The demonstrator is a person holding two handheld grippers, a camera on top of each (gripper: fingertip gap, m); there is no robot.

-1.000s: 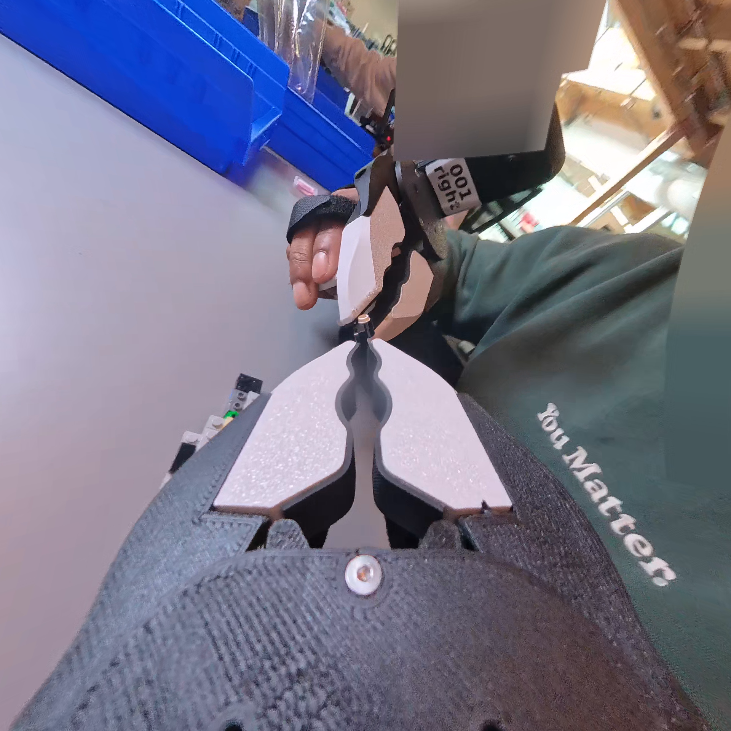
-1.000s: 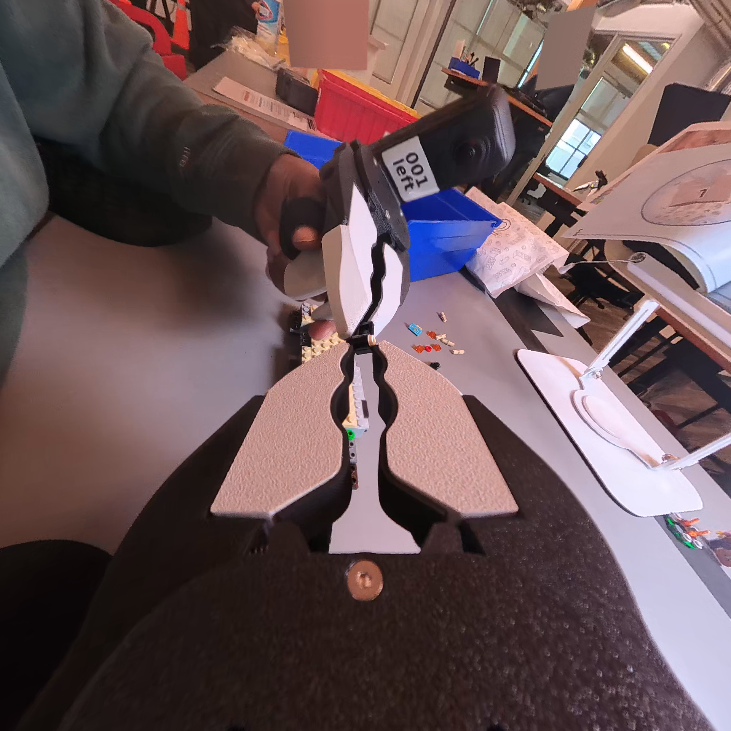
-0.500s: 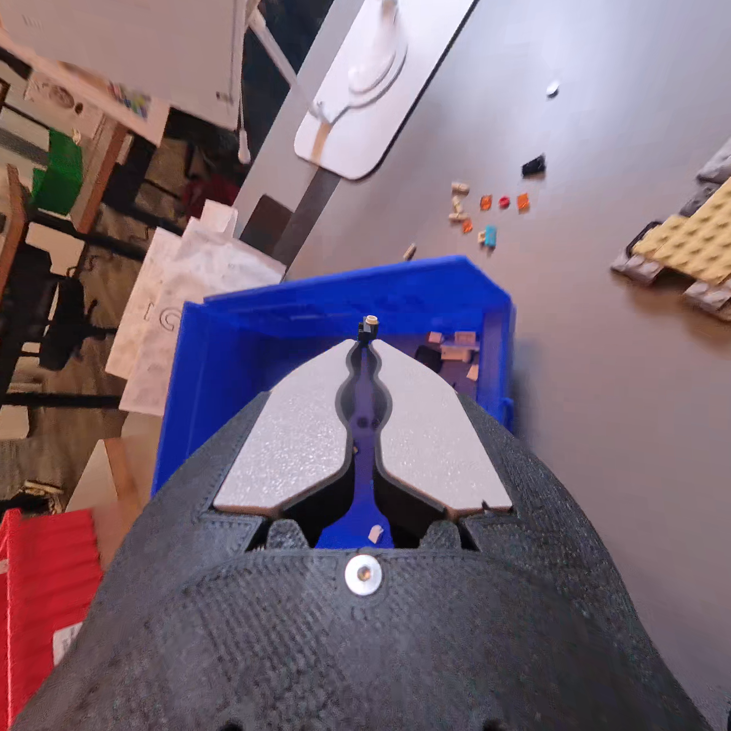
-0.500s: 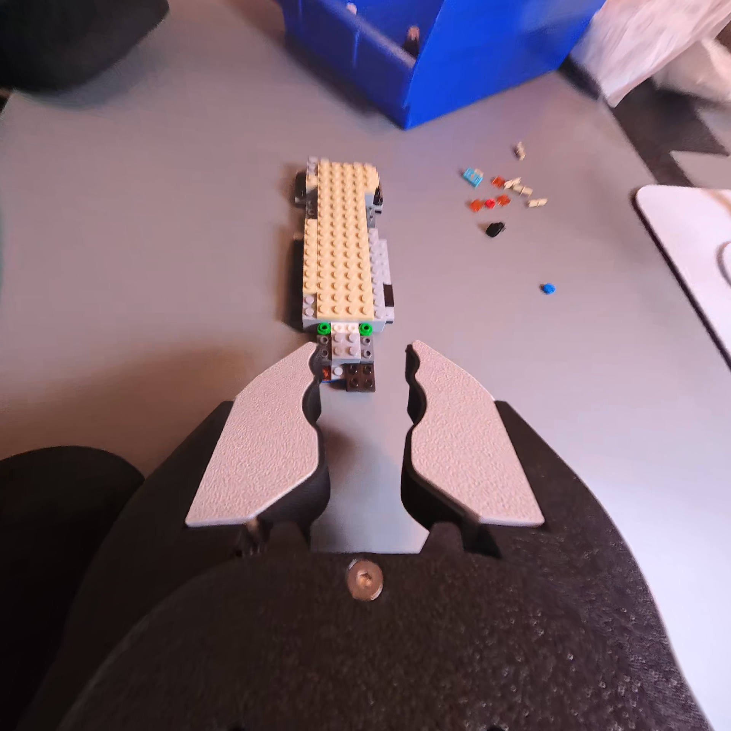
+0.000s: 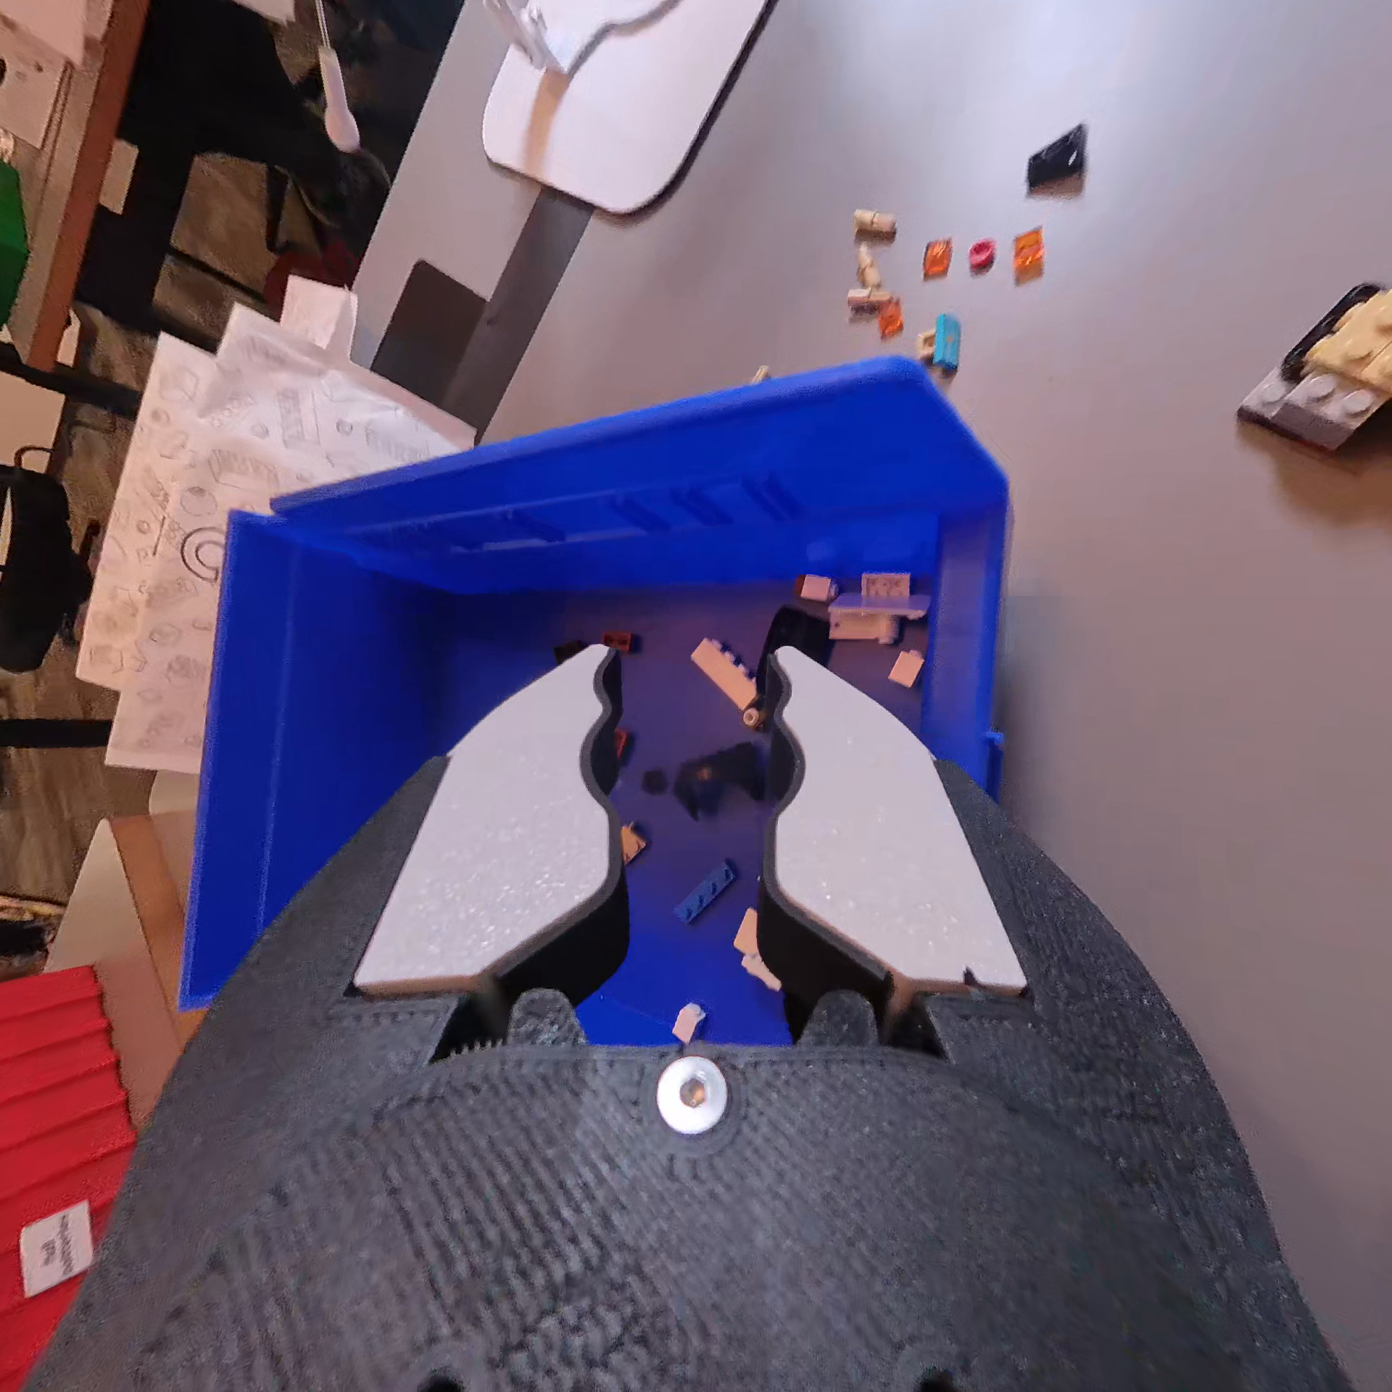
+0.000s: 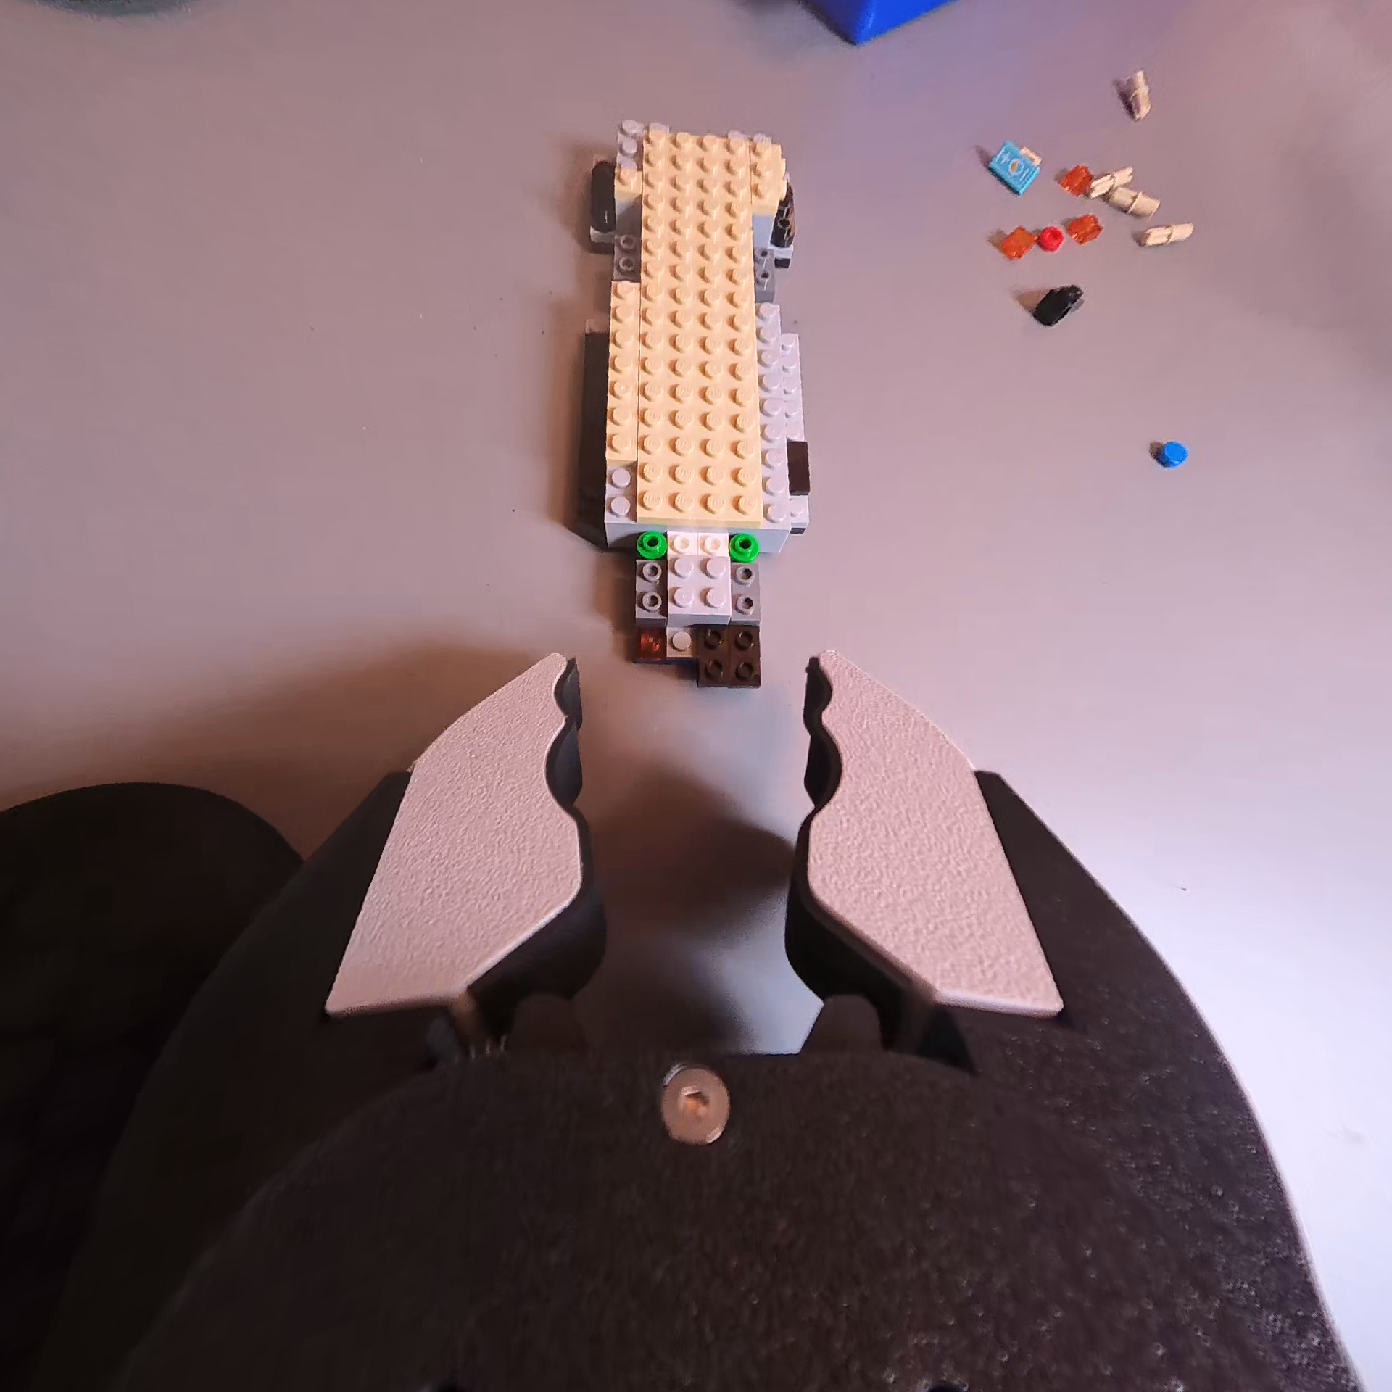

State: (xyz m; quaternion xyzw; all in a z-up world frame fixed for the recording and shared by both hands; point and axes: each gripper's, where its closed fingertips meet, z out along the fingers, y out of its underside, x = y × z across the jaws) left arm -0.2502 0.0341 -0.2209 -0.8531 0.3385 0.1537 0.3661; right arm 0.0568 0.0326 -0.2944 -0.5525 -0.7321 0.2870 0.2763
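**Both my grippers spread, one over the bin, one at the brick build**

The grey table (image 6: 301,377) carries everything. My left gripper (image 5: 687,663) hangs over the open blue bin (image 5: 316,678), fingers apart and pinching nothing; a tiny black piece with a tan round tip (image 5: 755,714) sits right against my right-hand finger's inner edge, and I cannot tell whether it clings there or lies loose. Loose bricks (image 5: 723,670), tan, black and blue, are scattered across the bin floor.

My right gripper (image 6: 691,667) is spread wide and bare, just near of the long brick build (image 6: 697,339): a tan studded deck on grey and black edging, with two green studs (image 6: 652,545) and a dark brown plate (image 6: 728,657) at its near end. Small orange, tan and black pieces (image 6: 1085,218) lie far right, a blue stud (image 6: 1170,453) apart from them.
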